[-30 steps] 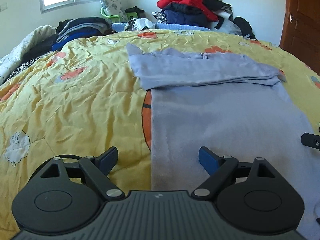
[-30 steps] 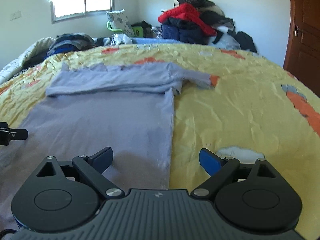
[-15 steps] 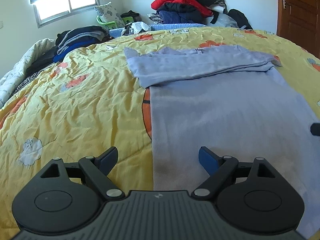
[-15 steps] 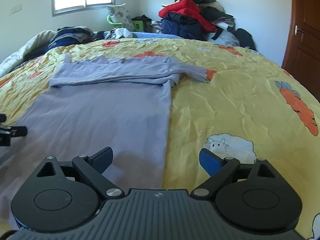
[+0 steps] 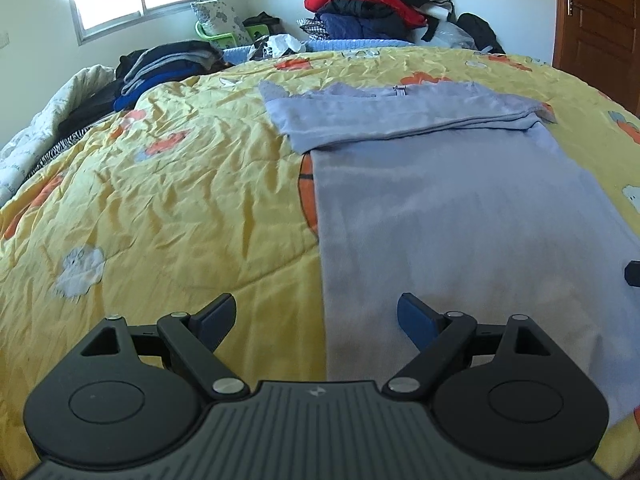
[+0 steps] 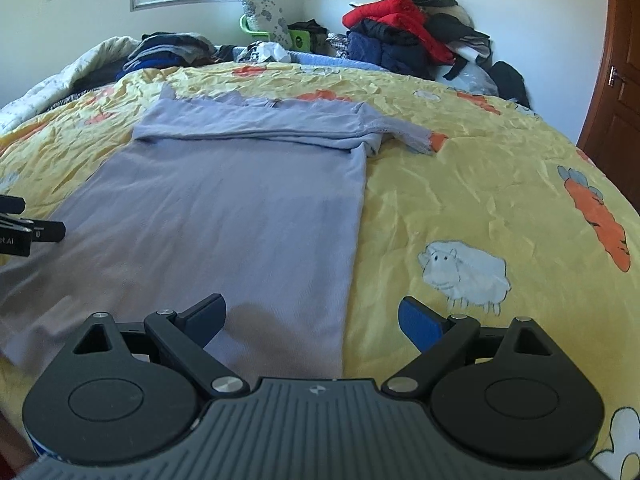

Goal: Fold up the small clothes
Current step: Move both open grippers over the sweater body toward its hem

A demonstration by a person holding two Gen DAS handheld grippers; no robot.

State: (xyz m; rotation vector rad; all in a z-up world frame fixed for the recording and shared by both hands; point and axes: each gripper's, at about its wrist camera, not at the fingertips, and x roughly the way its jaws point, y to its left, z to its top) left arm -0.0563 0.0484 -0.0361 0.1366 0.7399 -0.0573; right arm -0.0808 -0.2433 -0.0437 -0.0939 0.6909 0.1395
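Yellow quilt (image 5: 168,200) across the bed, left gripper (image 5: 316,316) gaping wide and empty over the lavender garment's (image 5: 460,216) left edge, sleeves folded across its far end, right gripper (image 6: 312,318) equally wide, empty, over its right edge
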